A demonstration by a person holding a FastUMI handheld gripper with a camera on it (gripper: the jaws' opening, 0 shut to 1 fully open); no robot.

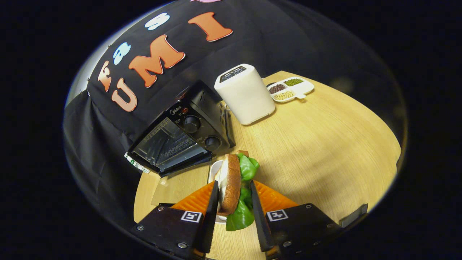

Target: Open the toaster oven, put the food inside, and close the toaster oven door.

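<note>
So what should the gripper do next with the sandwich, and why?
Probably lift the sandwich and carry it toward the toaster oven. The gripper has both fingers pressed on it above the white plate, and the oven door already looks open.

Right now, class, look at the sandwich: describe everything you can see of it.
The sandwich stands on edge between the gripper's fingers, which press on it from both sides. A brown-crusted bread slice with a pale face shows on one side, and glossy green lettuce spills out on the other. It looks like plastic toy food. A white plate lies beneath it, just before the open oven.
</note>
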